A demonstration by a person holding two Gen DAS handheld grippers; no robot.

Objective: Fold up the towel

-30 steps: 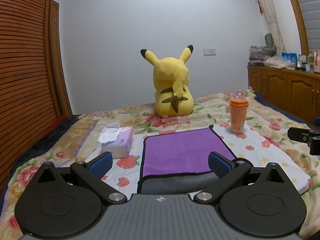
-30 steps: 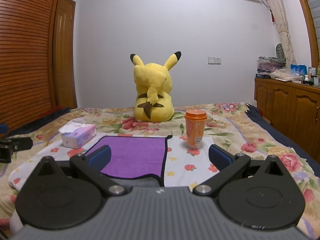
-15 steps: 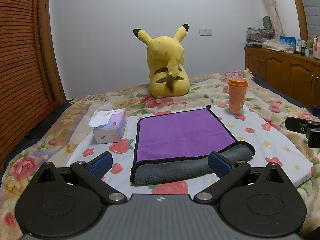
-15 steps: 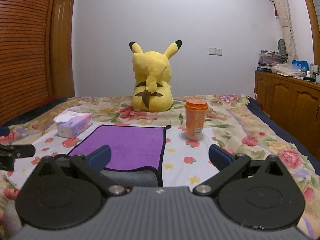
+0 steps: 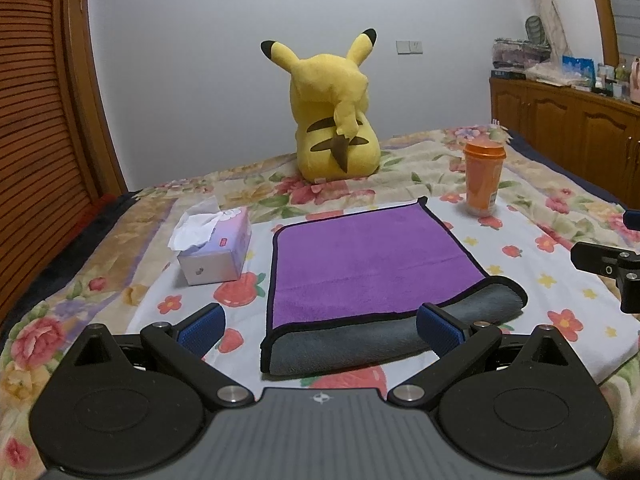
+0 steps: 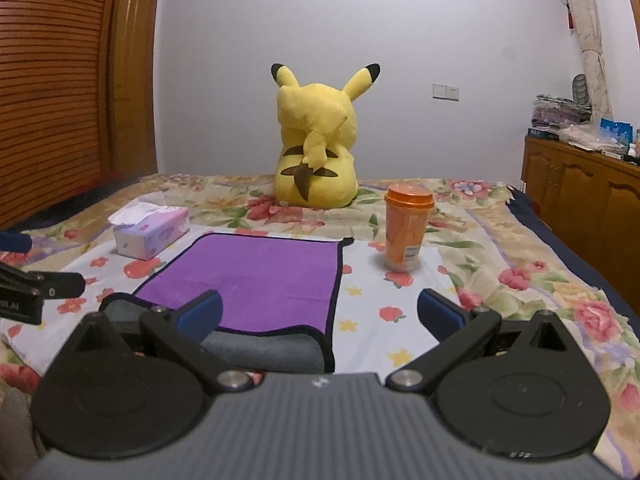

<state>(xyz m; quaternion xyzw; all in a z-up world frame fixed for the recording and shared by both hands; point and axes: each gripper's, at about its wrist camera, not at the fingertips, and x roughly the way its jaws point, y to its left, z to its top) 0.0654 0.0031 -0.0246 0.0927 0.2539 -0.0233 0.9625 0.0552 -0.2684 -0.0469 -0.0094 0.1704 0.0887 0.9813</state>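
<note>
A towel, purple on top and grey underneath with a black hem, lies folded on the bed, its grey fold toward me; it shows in the left wrist view [image 5: 360, 264] and the right wrist view [image 6: 256, 276]. My left gripper [image 5: 320, 326] is open and empty, hovering just before the towel's near fold. My right gripper [image 6: 320, 312] is open and empty, over the towel's near right corner. The right gripper's body shows at the right edge of the left wrist view [image 5: 612, 268]; the left gripper's body shows at the left edge of the right wrist view [image 6: 36, 288].
A tissue box [image 5: 216, 248] stands left of the towel. An orange cup [image 5: 483, 178] stands to its far right. A yellow plush toy [image 5: 334, 120] sits behind. A wooden cabinet [image 5: 580, 128] lines the right wall and a slatted wardrobe [image 5: 36, 120] the left.
Both grippers have drawn back and risen from the towel's near edge, so more of the folded towel and its grey fold shows. The towel lies still.
</note>
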